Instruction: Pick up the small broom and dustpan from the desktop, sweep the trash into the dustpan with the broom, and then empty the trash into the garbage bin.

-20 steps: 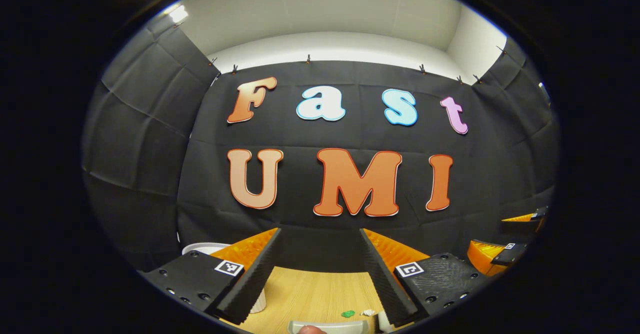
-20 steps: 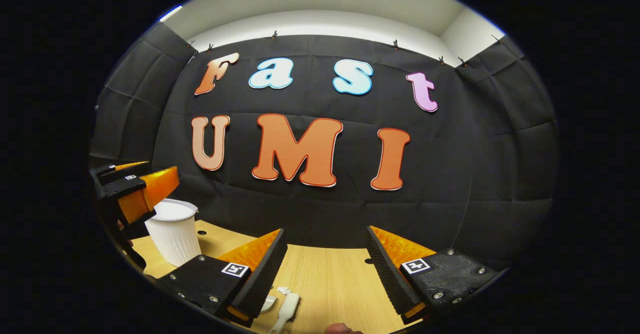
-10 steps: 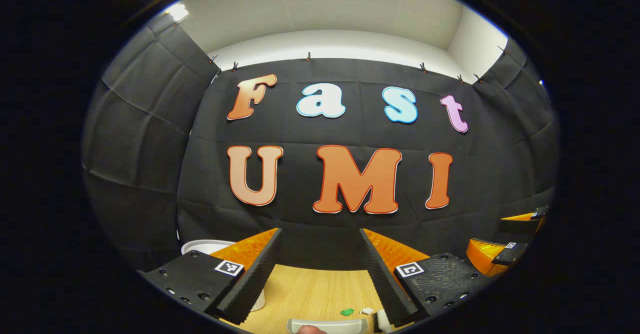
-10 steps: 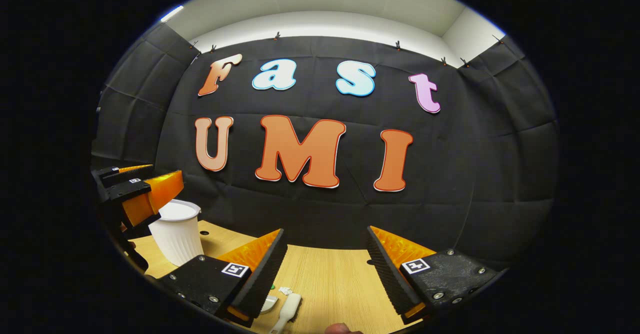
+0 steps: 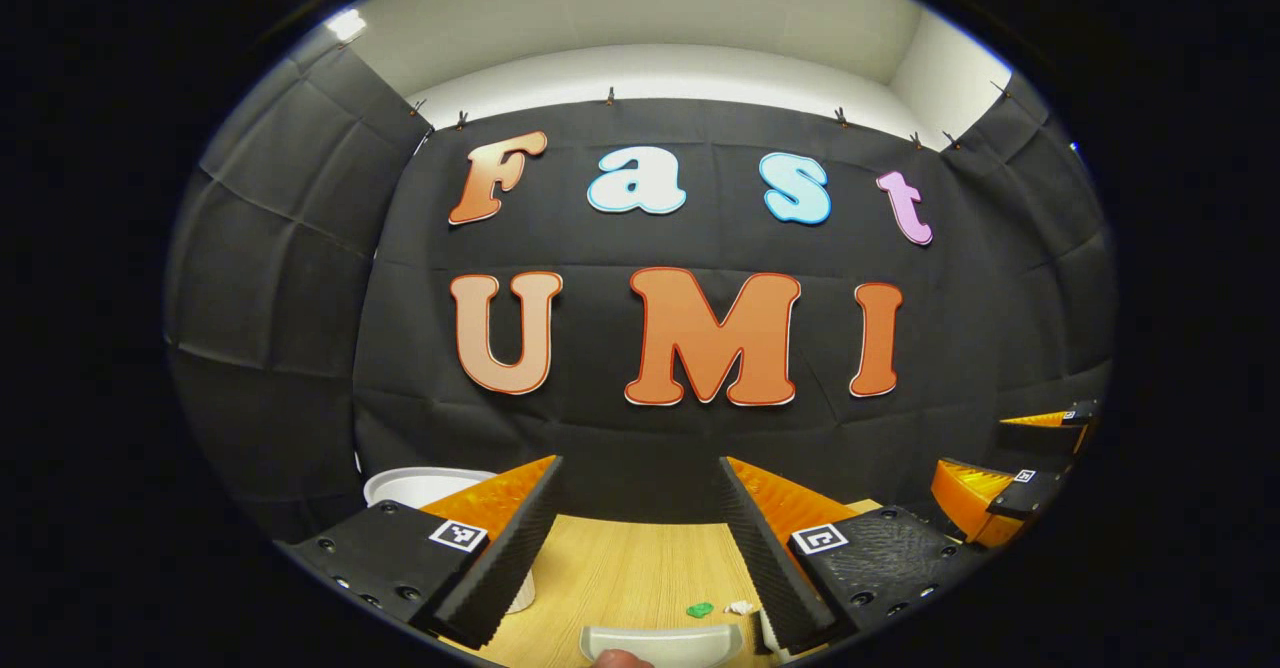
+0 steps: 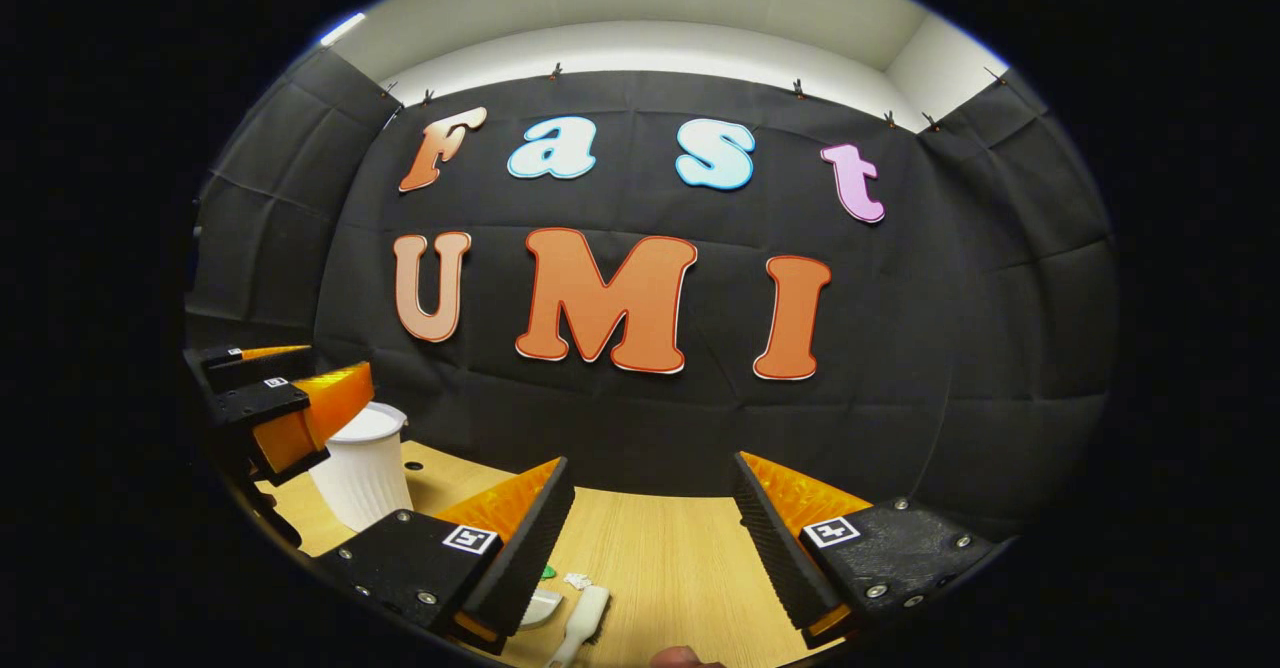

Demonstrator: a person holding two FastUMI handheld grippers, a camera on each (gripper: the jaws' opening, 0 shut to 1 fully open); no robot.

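Observation:
In the left gripper view my left gripper (image 5: 640, 478) is open above the wooden desktop (image 5: 620, 573). Below it lies the pale dustpan (image 5: 662, 642), with a green scrap (image 5: 699, 609) and a white scrap (image 5: 740, 607) just beyond its edge. The right gripper (image 5: 1010, 458) hangs at the far right of that view. In the right gripper view my right gripper (image 6: 650, 478) is open too, with nothing between its fingers. The white broom (image 6: 582, 620) lies low on the desktop (image 6: 680, 568), beside the dustpan's rim (image 6: 540, 608) and the scraps (image 6: 575, 580). The left gripper (image 6: 280, 398) shows at the left.
A white ribbed bin (image 6: 362, 466) stands on the desktop at the left in the right gripper view; its rim (image 5: 420, 486) peeks out behind my left finger in the left gripper view. Black cloth walls close the booth behind and at both sides.
Both views have tilted down a little, showing more of the desktop, dustpan and broom. Both grippers stay open.

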